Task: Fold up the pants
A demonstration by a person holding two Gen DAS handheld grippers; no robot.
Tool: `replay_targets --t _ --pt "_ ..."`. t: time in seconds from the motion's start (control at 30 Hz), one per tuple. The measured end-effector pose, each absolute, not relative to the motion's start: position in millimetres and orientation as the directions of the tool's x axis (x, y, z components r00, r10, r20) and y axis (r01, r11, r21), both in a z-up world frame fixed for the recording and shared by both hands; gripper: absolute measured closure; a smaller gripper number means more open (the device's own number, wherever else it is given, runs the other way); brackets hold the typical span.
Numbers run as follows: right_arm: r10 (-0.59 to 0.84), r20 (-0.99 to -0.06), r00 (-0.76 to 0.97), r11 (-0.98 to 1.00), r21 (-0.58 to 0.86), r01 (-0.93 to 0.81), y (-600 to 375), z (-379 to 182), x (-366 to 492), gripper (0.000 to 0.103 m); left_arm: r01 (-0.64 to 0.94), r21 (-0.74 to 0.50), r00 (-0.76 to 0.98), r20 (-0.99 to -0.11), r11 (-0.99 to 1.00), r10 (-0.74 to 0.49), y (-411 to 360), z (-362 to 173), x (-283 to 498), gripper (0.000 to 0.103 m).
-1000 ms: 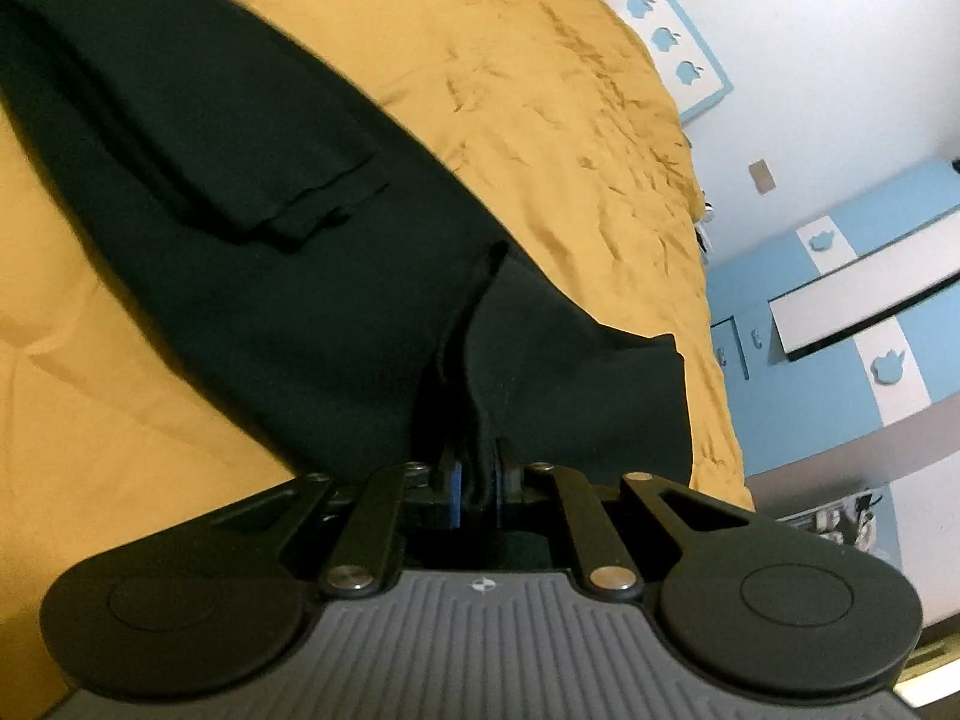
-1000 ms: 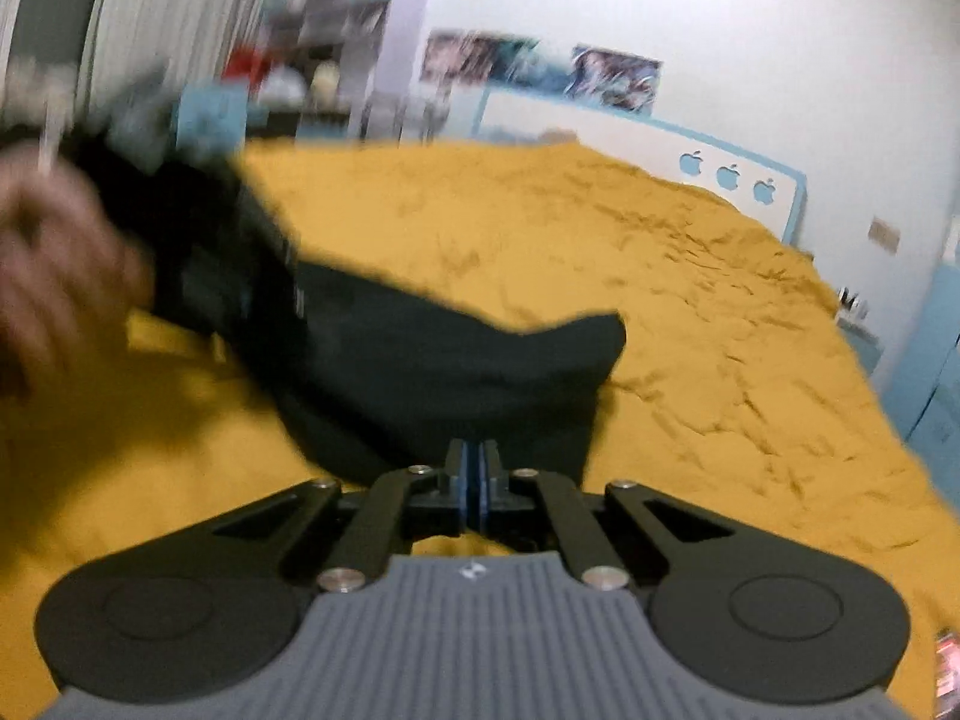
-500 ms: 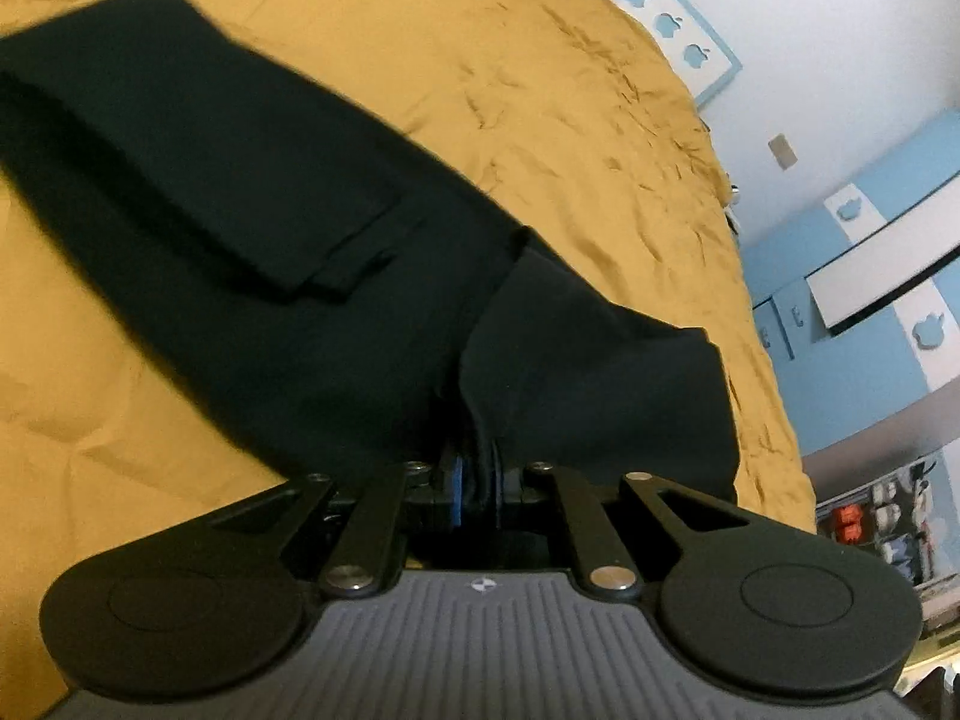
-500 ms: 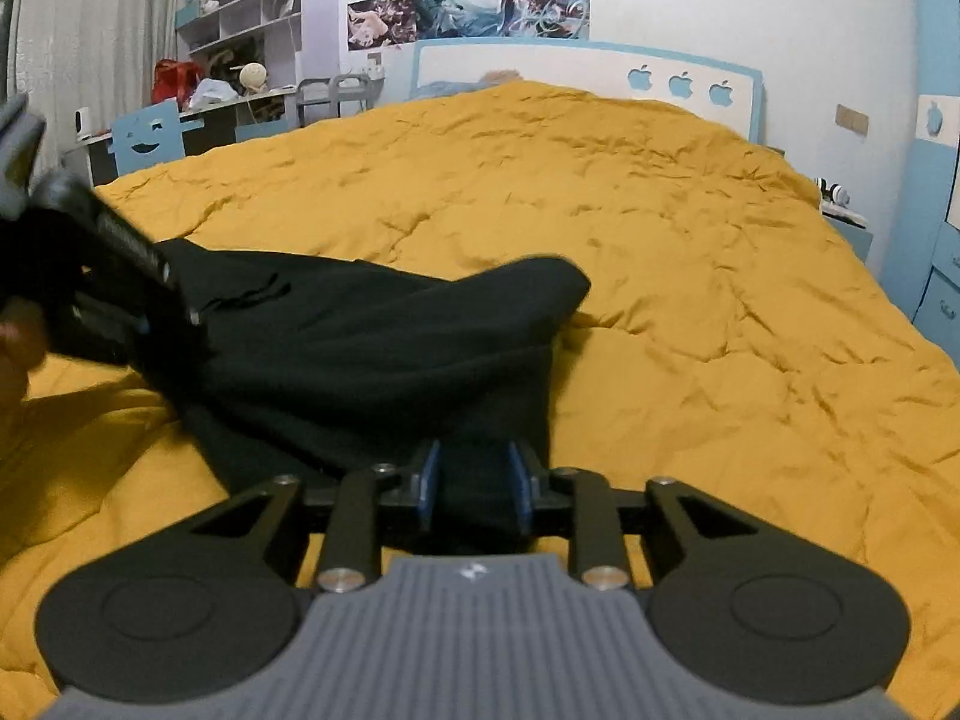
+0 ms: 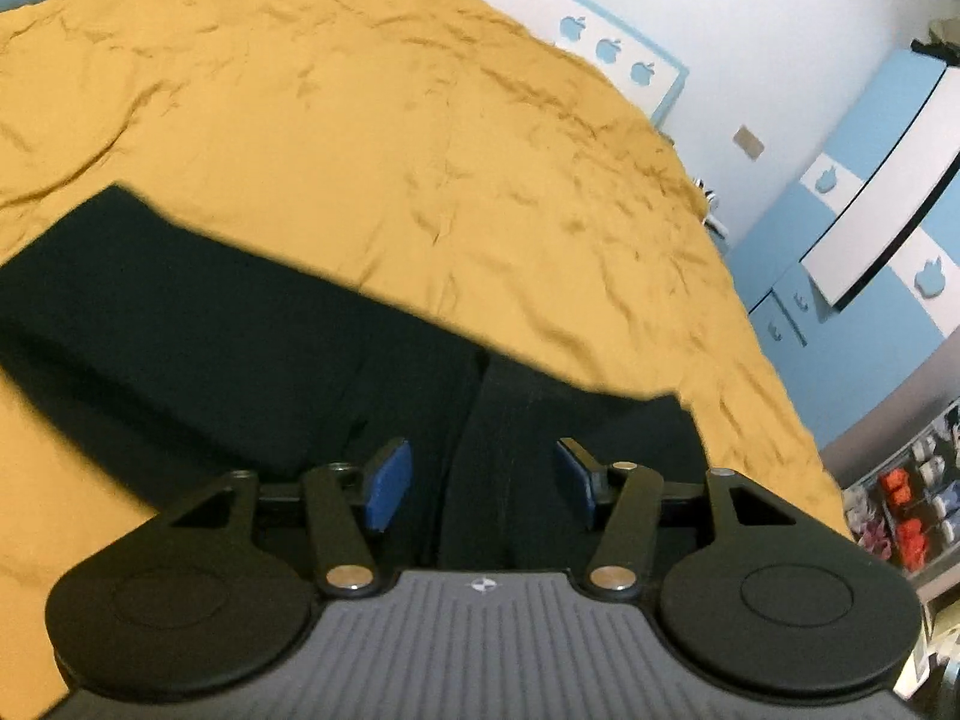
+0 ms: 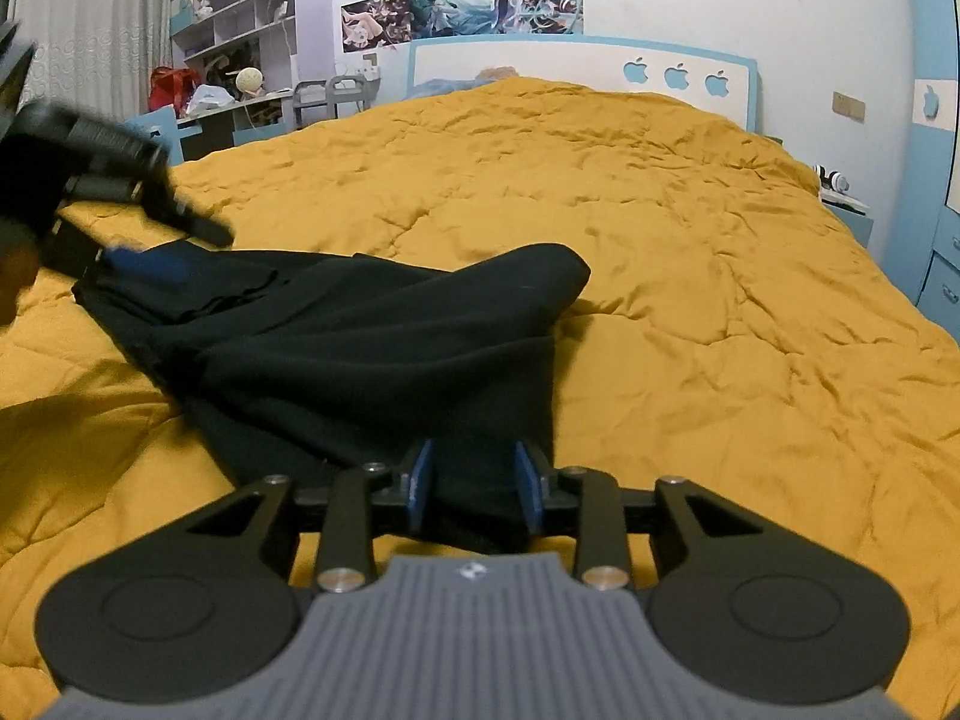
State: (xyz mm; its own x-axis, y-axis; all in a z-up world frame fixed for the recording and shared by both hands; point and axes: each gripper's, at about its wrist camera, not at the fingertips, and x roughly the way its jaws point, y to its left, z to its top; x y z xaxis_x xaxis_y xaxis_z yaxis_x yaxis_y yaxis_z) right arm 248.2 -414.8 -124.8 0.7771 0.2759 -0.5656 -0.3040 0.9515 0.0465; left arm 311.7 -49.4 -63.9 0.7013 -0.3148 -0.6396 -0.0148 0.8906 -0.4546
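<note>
A second ago both of my grippers were pinched shut on the black pants [image 6: 372, 348]; now my left gripper [image 5: 483, 483] has its blue pads [image 5: 389, 483] spread wide with a ridge of cloth running loose between them, and my right gripper [image 6: 474, 480] has opened partway since half a second back, its pads standing either side of the fabric without squeezing it. The pants have dropped onto the yellow bedspread [image 6: 690, 252] and lie flatter than before. From the left wrist view their long axis runs from the near right of the bed toward the left edge, ending in a squared-off end [image 5: 114, 204] that points left and slightly away from the headboard [image 6: 576, 69]. From the right wrist view the same garment stretches leftward from my fingers toward the left gripper [image 6: 108, 180], with a rounded fold [image 6: 540, 276] bulging toward the middle of the bed. I cannot make out the waistband or which end is which, since the black cloth swallows its seams. The nearest part of the pants is hidden under both gripper bodies, and the other gripper is blurred at the frame's left edge.
</note>
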Motion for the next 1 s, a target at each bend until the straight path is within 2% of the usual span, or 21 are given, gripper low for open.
replay_targets --t 0.23,0.33,0.53,0.73,0.77,0.8,0.83,1.0 --pt "0.279 -0.559 0.78 0.951 0.048 -0.306 -415.6 -126.6 249.3 0.071 0.069 -0.425 0.581 -0.719 0.903 -0.382 -77.7 -83.7 370.7 0.038" --pt "0.279 -0.558 0.782 0.95 0.042 -0.309 -414.4 -126.3 248.4 0.069 0.052 -0.403 0.545 -0.755 0.914 -0.364 -86.5 -96.6 386.5 0.038" --pt "0.288 -0.563 0.774 0.948 0.053 -0.314 -414.9 -125.6 250.3 0.067 -0.013 -0.41 0.515 -0.785 0.912 -0.345 -84.1 -116.8 409.4 0.036" --pt "0.288 -0.565 0.773 0.947 0.048 -0.318 -412.9 -125.3 249.4 0.065 -0.001 -0.45 0.499 -0.774 0.893 -0.39 -83.0 -122.8 422.2 0.034" --pt "0.289 -0.565 0.773 0.947 0.048 -0.318 -412.7 -125.3 249.2 0.065 0.001 -0.452 0.506 -0.769 0.892 -0.39 -83.1 -122.3 422.7 0.039" --pt "0.29 -0.565 0.772 0.947 0.05 -0.319 -412.5 -125.3 249.3 0.064 0.005 -0.452 0.519 -0.761 0.892 -0.389 -82.3 -121.1 422.9 0.056" --pt "0.29 -0.566 0.772 0.947 0.051 -0.318 -412.6 -125.3 249.4 0.064 0.009 -0.457 0.534 -0.75 0.889 -0.391 -81.6 -119.2 423.1 0.061" --pt "0.288 -0.565 0.773 0.947 0.048 -0.317 -411.1 -124.6 248.1 0.064 -0.009 -0.579 0.624 -0.64 0.815 -0.448 -53.9 -105.1 408.5 0.066"
